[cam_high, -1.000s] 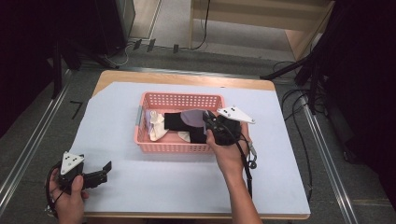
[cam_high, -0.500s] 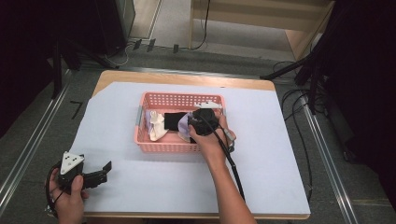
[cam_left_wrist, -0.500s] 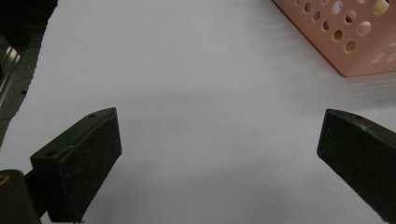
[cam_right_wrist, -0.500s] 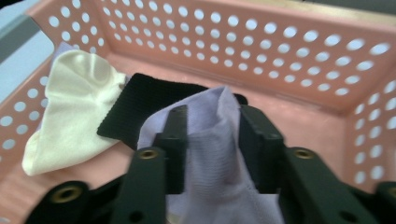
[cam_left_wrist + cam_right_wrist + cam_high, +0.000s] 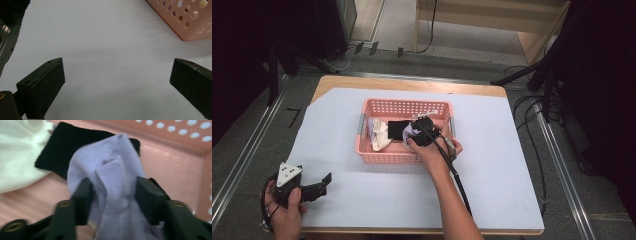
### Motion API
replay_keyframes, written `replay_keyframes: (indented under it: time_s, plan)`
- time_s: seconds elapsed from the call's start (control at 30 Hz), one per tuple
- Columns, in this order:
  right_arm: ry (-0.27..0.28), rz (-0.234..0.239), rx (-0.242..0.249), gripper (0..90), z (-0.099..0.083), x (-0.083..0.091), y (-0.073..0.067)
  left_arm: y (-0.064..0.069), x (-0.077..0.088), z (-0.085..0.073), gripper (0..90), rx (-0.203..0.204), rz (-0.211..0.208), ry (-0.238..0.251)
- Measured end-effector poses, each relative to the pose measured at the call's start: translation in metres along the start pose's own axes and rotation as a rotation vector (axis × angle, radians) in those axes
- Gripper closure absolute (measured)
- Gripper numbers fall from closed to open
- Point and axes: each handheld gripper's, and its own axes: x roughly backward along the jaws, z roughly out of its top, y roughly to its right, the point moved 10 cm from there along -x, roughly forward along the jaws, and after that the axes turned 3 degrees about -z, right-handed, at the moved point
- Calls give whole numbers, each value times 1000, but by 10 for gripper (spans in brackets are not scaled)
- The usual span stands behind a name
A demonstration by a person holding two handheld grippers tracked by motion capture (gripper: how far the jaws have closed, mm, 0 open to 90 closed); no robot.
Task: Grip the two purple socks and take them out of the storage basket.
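Note:
A pink plastic basket (image 5: 404,103) stands mid-table on a white sheet (image 5: 492,150). Inside lie a white sock (image 5: 381,137), a black sock (image 5: 396,130) and a lavender sock (image 5: 410,131). My right gripper (image 5: 416,134) reaches down into the basket. Its jaws have just been opening, and a raised fold of the lavender sock (image 5: 117,177) stands between them in the right gripper view (image 5: 113,187), partly over the black sock (image 5: 57,152). My left gripper (image 5: 324,184) rests open at the front left with only bare sheet between its jaws (image 5: 117,72).
The basket's corner (image 5: 185,22) lies ahead and to the right of the left gripper. A cable trails from the right gripper along the forearm. Metal rails (image 5: 242,160) run beside the table, and a wooden shelf unit (image 5: 492,20) stands beyond the far edge.
The right hand has moved left and down into the basket, and its jaws have opened around the lavender sock. The left hand has stayed in place.

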Motion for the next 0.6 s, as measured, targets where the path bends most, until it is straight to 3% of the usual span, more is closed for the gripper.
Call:
replay_keyframes:
  time_s: [0.13, 0.23, 0.37, 0.4, 0.53, 0.57, 0.6]
  plan:
    - [20, -19, -20, 712, 1, 2, 5, 0, 0, 0, 5, 0, -3, 1]
    - [65, -14, -53, 798, 4, 6, 8, 0, 0, 0, 5, 2, -5, -2]
    - [127, 16, -105, 824, 10, 14, 11, 0, 0, 0, 5, 2, -6, -2]
    - [172, 35, -132, 828, 13, 20, 13, 0, 0, 0, 5, 3, -7, -2]
    - [256, 59, -149, 828, 19, 31, 16, 0, 0, 0, 5, 2, -7, -3]
    - [256, 59, -149, 828, 19, 31, 16, 0, 0, 0, 5, 2, -7, -3]
    - [294, 64, -146, 828, 21, 37, 17, 0, 0, 0, 5, 2, -6, -2]
